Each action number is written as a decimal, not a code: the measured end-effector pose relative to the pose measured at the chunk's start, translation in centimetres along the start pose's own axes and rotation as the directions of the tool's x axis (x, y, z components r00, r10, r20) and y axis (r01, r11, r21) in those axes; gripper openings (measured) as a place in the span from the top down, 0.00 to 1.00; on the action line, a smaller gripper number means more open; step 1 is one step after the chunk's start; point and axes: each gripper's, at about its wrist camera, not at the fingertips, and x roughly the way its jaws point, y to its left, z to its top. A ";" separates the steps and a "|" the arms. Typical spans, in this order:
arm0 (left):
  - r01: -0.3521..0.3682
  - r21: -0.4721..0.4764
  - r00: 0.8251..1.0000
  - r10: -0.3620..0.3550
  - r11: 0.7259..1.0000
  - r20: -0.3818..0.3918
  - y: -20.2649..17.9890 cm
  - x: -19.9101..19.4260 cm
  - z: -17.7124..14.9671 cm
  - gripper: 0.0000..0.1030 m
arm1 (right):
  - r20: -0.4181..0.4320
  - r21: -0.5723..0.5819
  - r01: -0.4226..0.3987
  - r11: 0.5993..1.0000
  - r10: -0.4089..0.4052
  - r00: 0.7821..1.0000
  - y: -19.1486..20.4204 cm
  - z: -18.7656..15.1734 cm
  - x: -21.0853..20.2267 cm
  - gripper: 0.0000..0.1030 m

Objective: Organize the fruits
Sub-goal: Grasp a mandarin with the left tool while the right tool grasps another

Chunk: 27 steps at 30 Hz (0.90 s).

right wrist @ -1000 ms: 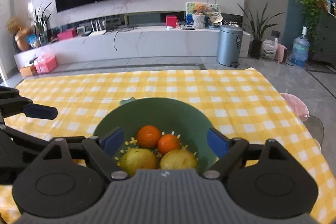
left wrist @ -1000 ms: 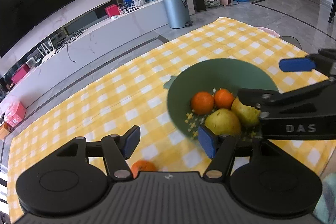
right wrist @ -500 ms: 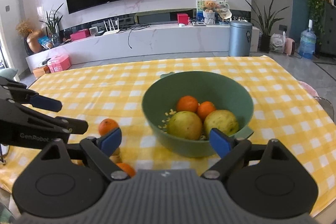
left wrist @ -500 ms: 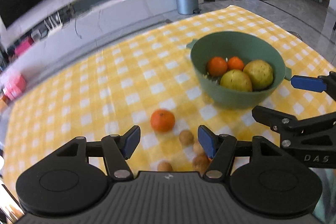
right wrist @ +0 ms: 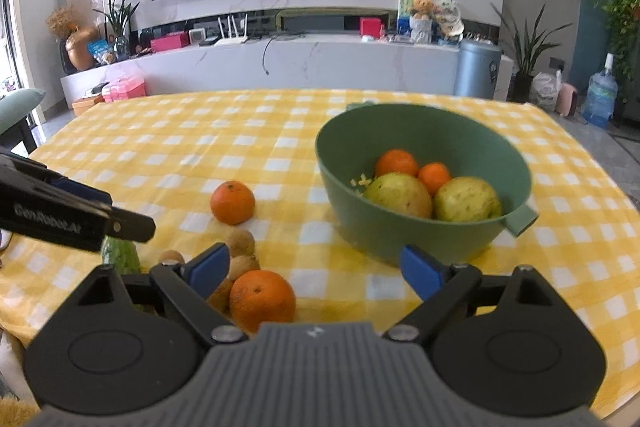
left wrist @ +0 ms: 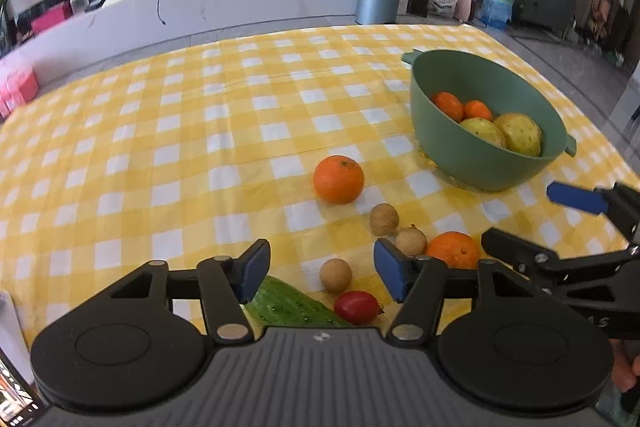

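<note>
A green bowl [left wrist: 472, 163] [right wrist: 384, 227] on the yellow checked cloth holds two oranges and two yellow-green pears [right wrist: 400, 193]. Loose on the cloth lie one orange [left wrist: 338, 179] [right wrist: 233, 202], a second orange [left wrist: 453, 249] [right wrist: 262, 299], three small brown longans [left wrist: 335, 275], a red tomato [left wrist: 356, 307] and a cucumber [left wrist: 288, 303]. My left gripper [left wrist: 320, 273] hovers above the longan and tomato; its jaws are closing with nothing pressed between them. My right gripper [right wrist: 316, 269] stands open near the second orange, left of the bowl.
The table's front edge runs close under both grippers. Beyond the far edge are a white TV bench [right wrist: 280, 61], a grey bin [right wrist: 476, 69] and potted plants. A phone screen [left wrist: 14, 395] shows at the lower left.
Both grippers have drawn back from over the bowl toward the near-left table edge and sunk lower. The loose oranges, longans, tomato and cucumber have come into view.
</note>
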 end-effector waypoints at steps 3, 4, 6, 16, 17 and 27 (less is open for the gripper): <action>0.027 -0.042 1.000 -0.026 0.999 0.004 1.0 0.0 -0.1 0.37 | -0.025 -0.021 0.004 1.000 -0.005 1.000 0.4 -0.1 0.9 0.14; 0.037 -0.053 0.999 -0.036 0.998 0.003 1.3 0.1 -0.1 0.38 | -0.027 -0.027 -0.002 1.000 0.001 1.000 0.6 -0.1 1.0 0.14; 0.056 -0.073 0.998 -0.057 0.996 -0.012 1.5 0.4 -0.3 0.44 | -0.029 -0.039 -0.015 0.999 0.014 0.999 0.8 -0.2 1.3 0.14; 0.053 0.002 0.997 -0.053 0.999 -0.054 -0.1 1.5 -0.8 0.47 | -0.126 -0.046 -0.079 0.996 0.073 0.989 1.3 -0.3 3.2 0.43; 0.058 0.003 0.997 -0.057 0.998 -0.055 -0.2 1.5 -0.8 0.47 | -0.140 -0.040 -0.091 0.995 0.085 0.987 1.3 -0.4 3.5 0.44; 0.098 0.053 0.992 -0.093 0.994 -0.081 -1.1 1.9 -0.9 0.52 | -0.225 0.048 -0.170 0.984 0.177 0.958 0.9 -0.7 5.0 0.56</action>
